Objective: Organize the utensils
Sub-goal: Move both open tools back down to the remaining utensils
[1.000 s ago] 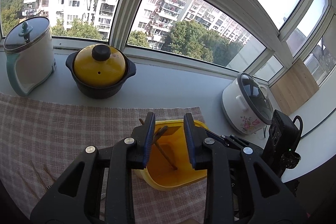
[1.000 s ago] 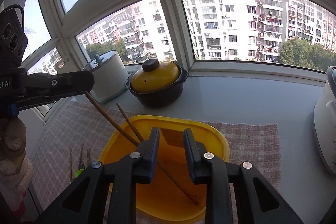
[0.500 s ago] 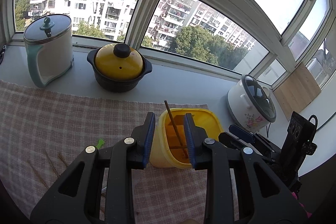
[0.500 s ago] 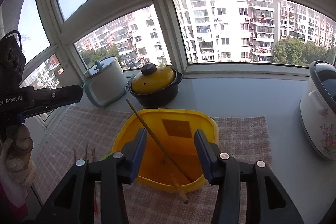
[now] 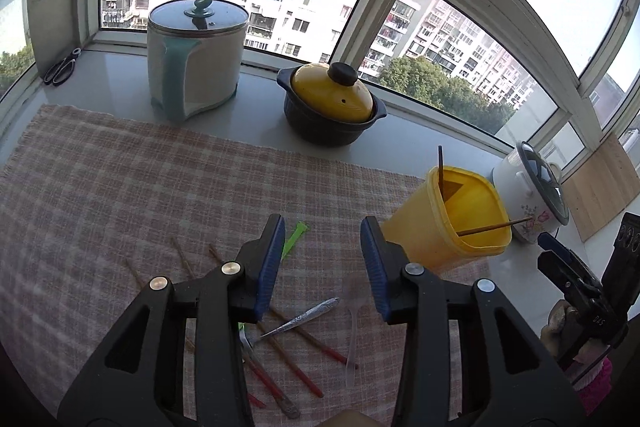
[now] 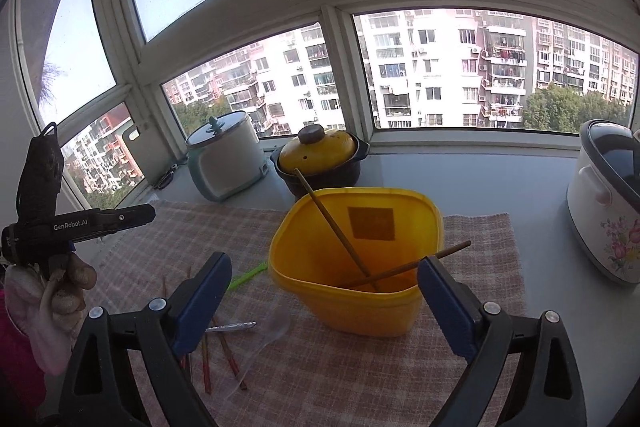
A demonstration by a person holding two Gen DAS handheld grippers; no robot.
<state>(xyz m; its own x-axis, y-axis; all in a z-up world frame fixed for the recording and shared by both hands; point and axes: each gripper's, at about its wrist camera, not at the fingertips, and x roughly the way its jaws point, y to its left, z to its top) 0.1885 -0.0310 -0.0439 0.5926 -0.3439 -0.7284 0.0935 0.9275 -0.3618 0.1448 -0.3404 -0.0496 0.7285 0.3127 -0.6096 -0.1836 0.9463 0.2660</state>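
Note:
A yellow plastic container (image 6: 360, 303) stands on the checked cloth (image 5: 120, 187), with two brown chopsticks (image 6: 336, 227) leaning inside it. My right gripper (image 6: 324, 291) sits just in front of it. Its jaws are opening wide to either side of the container, and the pads do not touch it. My left gripper (image 5: 324, 259) hovers left of the container (image 5: 452, 227), jaws opening with nothing between them. Loose utensils lie under it: red-tipped chopsticks (image 5: 296, 371), a metal utensil (image 5: 304, 317), a clear plastic spoon (image 5: 352, 331) and a green utensil (image 5: 294, 237).
On the sill behind stand a white and teal cooker (image 5: 196, 59), a black pot with a yellow lid (image 5: 332, 107) and a floral rice cooker (image 5: 528, 199). Scissors (image 5: 62, 69) lie far left. A wooden board (image 5: 600, 187) leans at the right.
My left gripper swung left, away from the container and over the loose utensils, and its jaws widened. The right gripper drew back and opened wide. Both chopsticks now rest in the container.

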